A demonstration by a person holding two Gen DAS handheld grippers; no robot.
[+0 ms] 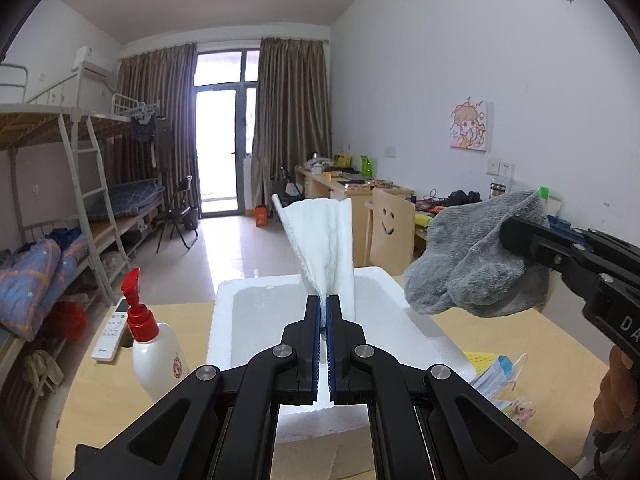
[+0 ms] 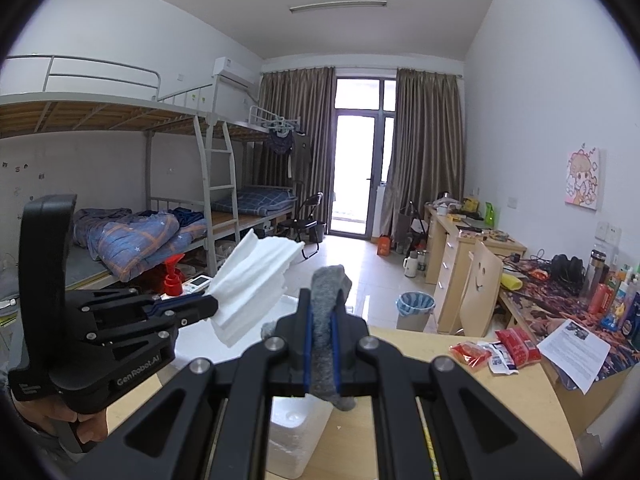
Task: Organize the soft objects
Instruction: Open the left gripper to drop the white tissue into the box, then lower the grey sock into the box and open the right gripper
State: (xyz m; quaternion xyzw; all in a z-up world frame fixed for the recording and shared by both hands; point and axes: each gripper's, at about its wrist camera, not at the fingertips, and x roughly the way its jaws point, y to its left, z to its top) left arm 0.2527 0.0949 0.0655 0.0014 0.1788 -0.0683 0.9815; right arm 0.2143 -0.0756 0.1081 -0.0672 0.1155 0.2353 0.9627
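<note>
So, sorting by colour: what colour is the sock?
Grey sock, clearest in the left wrist view.

Black hand-held gripper [image 1: 323, 304], blue pads, silver screws.

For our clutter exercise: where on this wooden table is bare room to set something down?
Bare wood lies between the white foam box and red snack packets. Crowded: the white red-pump bottle and remote left, face masks right.
</note>
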